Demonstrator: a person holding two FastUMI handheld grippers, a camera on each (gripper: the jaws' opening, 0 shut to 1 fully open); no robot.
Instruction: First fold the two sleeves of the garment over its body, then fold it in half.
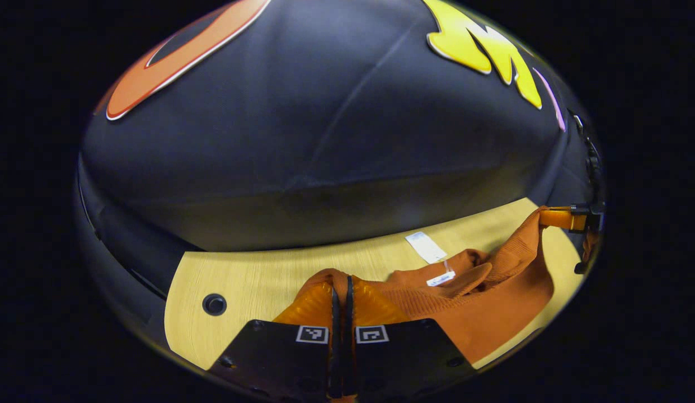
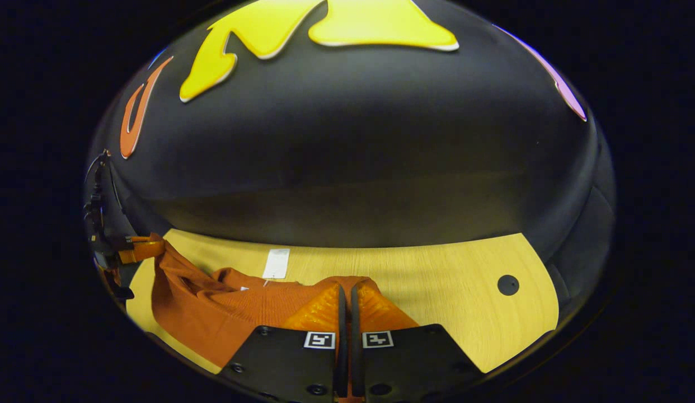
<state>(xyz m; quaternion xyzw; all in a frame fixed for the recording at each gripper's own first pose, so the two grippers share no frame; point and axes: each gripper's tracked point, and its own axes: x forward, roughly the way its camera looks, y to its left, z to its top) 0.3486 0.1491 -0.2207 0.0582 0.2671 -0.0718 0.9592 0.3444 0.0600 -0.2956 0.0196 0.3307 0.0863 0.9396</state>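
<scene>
This is a recording booth set up for demonstrations, not a lived-in room. A black cloth wall [image 1: 325, 129] rises straight behind a pale wood-grain counter [image 1: 258, 280] and takes up the whole upper part of both views. The counter has a round black cable hole [image 2: 508, 285], low on the right in the right gripper view, and square printed markers [image 2: 319, 339] sit on the gripper body along the bottom edge.
</scene>
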